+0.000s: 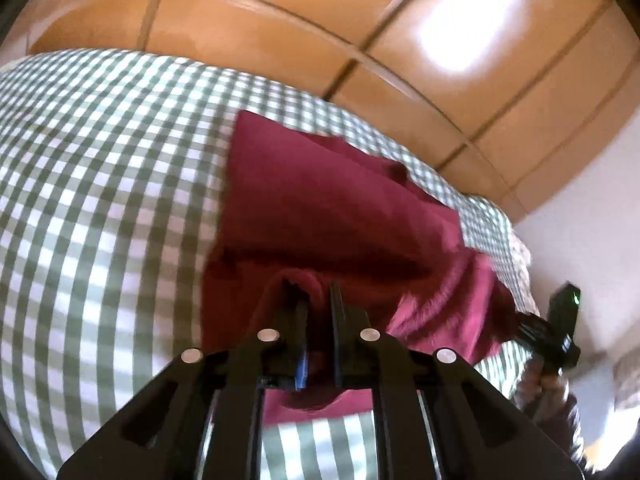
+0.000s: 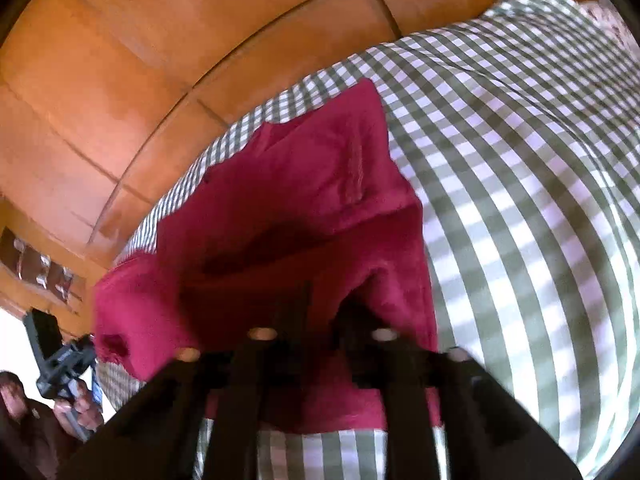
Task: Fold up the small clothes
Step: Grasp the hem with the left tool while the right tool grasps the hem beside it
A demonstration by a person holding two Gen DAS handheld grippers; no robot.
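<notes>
A dark red small garment [image 1: 320, 208] lies on a green and white checked cloth [image 1: 100, 200]. My left gripper [image 1: 316, 296] is shut on its near edge, which is lifted and bunched between the fingers. In the right wrist view the same red garment [image 2: 312, 184] spreads ahead, and my right gripper [image 2: 324, 304] is shut on another part of its near edge, raised off the cloth. The far part of the garment still rests flat. The right gripper's body [image 1: 560, 320] shows at the right of the left view, and the left gripper's body [image 2: 60, 356] at the lower left of the right view.
The checked cloth [image 2: 520, 200] covers a surface that ends at an orange tiled floor [image 1: 360, 20] beyond. A white wall [image 1: 592, 208] is at the right. A wooden piece of furniture [image 2: 36, 264] stands at the left of the right view.
</notes>
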